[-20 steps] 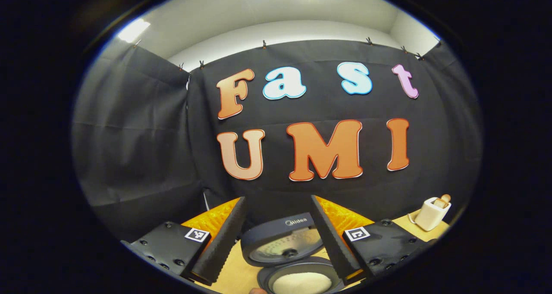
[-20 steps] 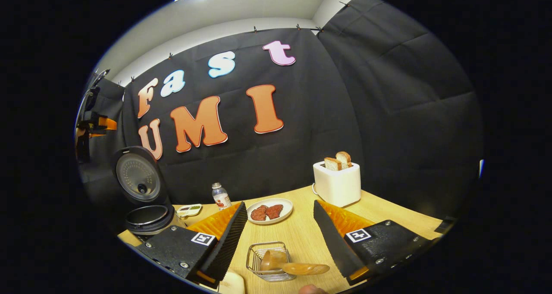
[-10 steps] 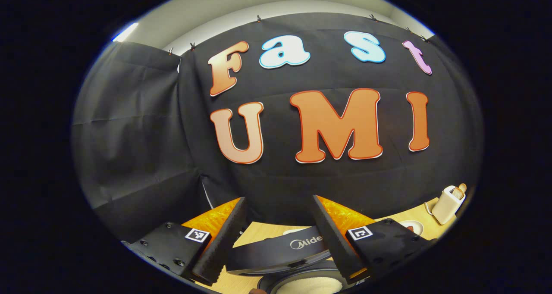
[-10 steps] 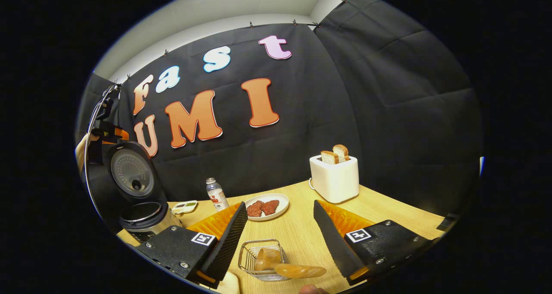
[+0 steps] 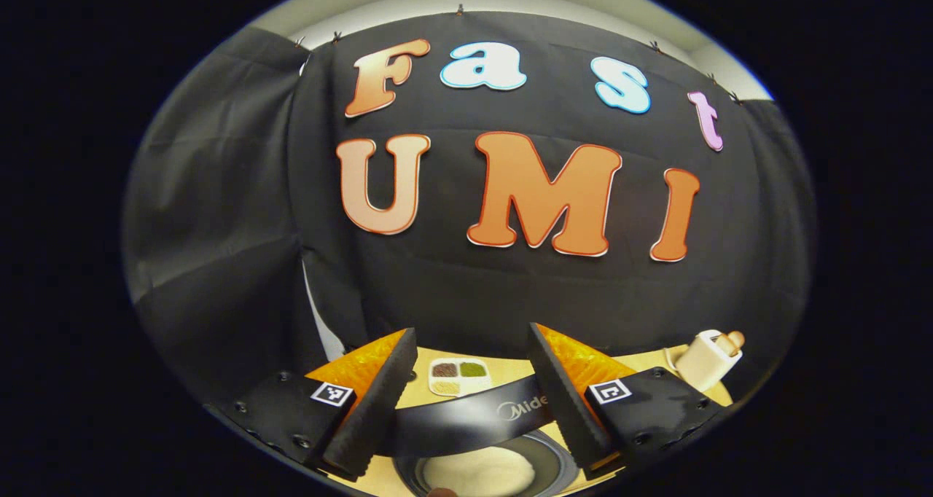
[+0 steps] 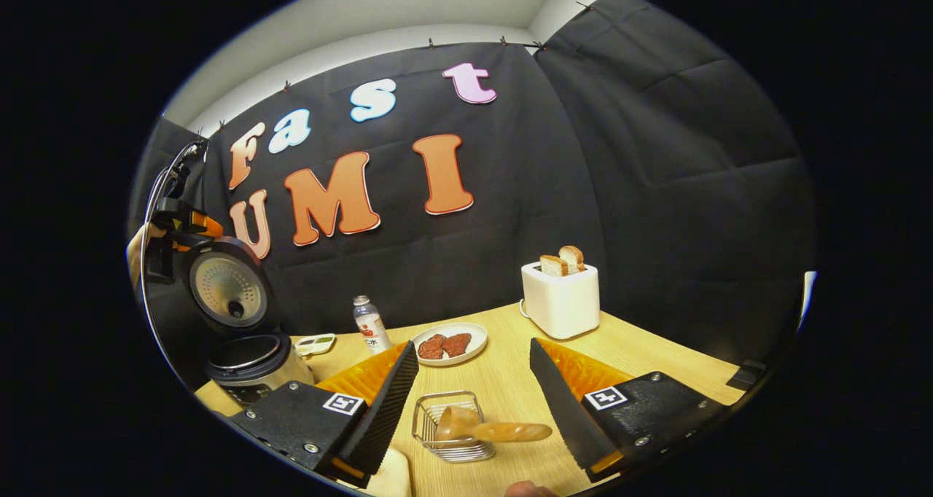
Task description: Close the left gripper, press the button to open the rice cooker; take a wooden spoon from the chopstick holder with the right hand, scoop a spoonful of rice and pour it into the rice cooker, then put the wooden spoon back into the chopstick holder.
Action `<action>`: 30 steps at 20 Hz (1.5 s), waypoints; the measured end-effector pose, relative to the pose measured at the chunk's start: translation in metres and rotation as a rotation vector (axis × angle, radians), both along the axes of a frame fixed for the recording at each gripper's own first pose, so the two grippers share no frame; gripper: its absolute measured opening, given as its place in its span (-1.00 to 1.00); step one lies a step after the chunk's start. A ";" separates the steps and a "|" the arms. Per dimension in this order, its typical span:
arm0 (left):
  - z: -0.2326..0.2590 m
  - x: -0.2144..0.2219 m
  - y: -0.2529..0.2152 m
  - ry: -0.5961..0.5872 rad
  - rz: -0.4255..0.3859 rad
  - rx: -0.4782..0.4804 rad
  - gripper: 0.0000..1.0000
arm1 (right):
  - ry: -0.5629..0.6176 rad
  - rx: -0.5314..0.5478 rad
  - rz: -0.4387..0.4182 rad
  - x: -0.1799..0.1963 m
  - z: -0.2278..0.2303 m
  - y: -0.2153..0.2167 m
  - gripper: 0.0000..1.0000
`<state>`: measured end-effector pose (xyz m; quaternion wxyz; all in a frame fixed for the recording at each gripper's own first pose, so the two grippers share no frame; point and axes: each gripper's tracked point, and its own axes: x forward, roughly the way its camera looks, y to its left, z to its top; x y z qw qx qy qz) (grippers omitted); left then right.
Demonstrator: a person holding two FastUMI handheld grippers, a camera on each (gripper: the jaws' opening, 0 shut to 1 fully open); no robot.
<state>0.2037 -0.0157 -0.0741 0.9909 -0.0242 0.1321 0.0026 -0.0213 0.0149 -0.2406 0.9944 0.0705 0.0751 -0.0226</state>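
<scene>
The rice cooker stands open at the table's left, its lid raised. In the left gripper view the lid's dark rim runs across between the fingers, with white rice in the pot below. My left gripper is open; in the right gripper view it sits at the lid's top edge, held by a hand. My right gripper is open, hovering above the wire chopstick holder. The wooden spoon lies across the holder.
A white toaster with bread stands at the back right. A plate of meat, a small bottle and a divided dish sit along the back of the wooden table. A pale object lies near my right gripper.
My left gripper has moved in over the lid's top edge; the lid's inner face no longer shows in its view. The right gripper has barely shifted above the holder.
</scene>
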 end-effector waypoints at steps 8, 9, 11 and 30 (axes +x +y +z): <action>-0.066 -0.080 -0.041 0.132 -0.095 0.030 0.99 | 0.030 -0.001 0.024 -0.066 -0.008 0.009 0.89; -0.076 -0.087 -0.045 0.139 -0.101 0.024 1.00 | 0.029 -0.009 0.025 -0.074 -0.006 0.008 0.89; -0.096 -0.101 -0.051 0.144 -0.112 0.030 1.00 | 0.025 -0.016 0.025 -0.087 0.000 0.004 0.89; -0.200 -0.129 -0.060 0.095 -0.066 0.142 1.00 | 0.072 0.021 0.021 -0.114 -0.014 0.000 0.89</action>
